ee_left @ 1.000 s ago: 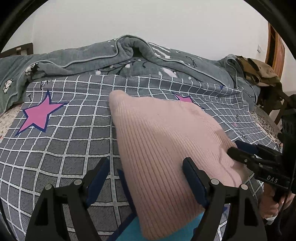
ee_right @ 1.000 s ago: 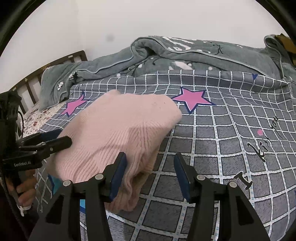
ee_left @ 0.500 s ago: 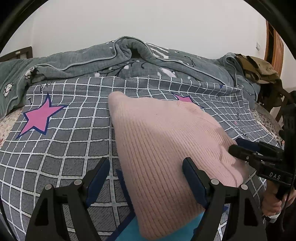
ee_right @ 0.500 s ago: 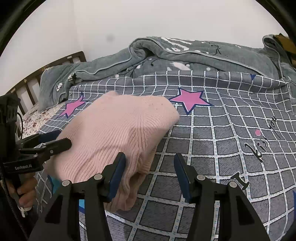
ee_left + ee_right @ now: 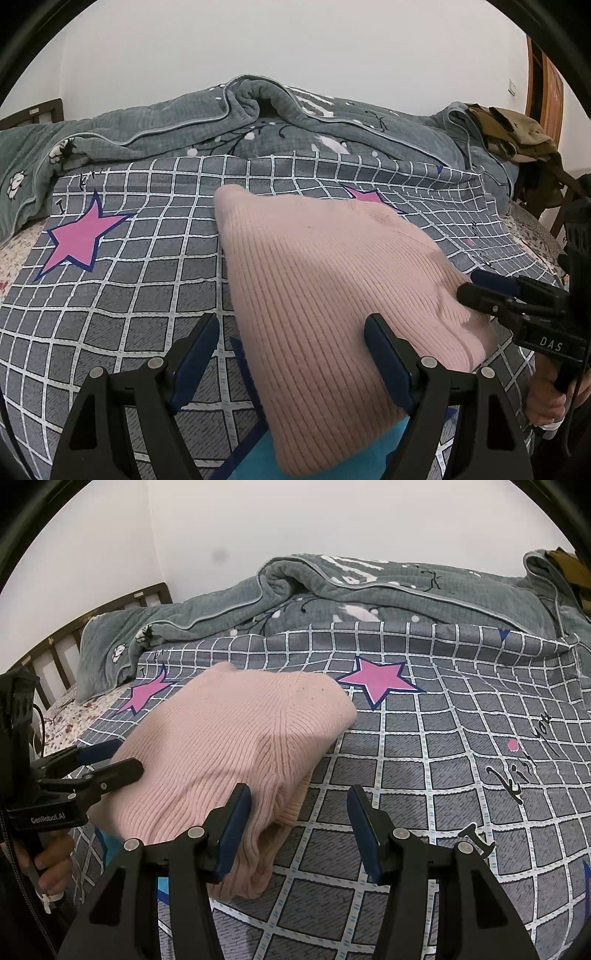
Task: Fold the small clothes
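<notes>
Pink ribbed sweater [image 5: 325,295] lies folded at centre frame on the checked bedsheet [image 5: 110,314]; I hold left gripper [image 5: 291,354] and right gripper [image 5: 299,819] apart, empty; tidying seemingly remains.

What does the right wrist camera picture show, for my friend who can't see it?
A folded pink knitted sweater lies on a grey checked bedspread with pink stars. The right gripper is open at its near corner, gripping nothing. The left gripper is open at the sweater's left edge.
</notes>
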Available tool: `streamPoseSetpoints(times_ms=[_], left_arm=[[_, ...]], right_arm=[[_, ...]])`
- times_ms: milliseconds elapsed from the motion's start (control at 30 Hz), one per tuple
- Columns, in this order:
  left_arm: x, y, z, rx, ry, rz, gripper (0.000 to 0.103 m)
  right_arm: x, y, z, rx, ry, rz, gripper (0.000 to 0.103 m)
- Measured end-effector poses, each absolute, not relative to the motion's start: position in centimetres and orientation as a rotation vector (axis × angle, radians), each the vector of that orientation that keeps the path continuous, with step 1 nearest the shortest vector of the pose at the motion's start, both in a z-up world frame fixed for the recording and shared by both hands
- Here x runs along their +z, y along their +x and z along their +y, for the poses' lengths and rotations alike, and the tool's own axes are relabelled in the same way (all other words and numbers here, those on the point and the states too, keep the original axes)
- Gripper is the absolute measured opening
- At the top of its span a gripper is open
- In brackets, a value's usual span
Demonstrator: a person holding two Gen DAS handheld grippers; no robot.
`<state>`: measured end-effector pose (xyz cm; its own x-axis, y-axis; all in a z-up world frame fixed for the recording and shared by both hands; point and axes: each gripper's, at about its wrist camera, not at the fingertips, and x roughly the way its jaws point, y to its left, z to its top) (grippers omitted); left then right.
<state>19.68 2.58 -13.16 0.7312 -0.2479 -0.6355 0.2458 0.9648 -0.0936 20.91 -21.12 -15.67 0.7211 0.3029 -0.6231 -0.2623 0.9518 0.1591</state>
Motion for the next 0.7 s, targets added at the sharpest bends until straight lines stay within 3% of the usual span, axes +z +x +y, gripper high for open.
streamPoseSetpoints(times_ms=[700], left_arm=[[-12.6, 18.0, 3.1, -0.238, -0.033, 0.676, 0.080]], right_arm=[[-13.7, 19.6, -22.2, 0.283, 0.087, 0.644, 0.052]])
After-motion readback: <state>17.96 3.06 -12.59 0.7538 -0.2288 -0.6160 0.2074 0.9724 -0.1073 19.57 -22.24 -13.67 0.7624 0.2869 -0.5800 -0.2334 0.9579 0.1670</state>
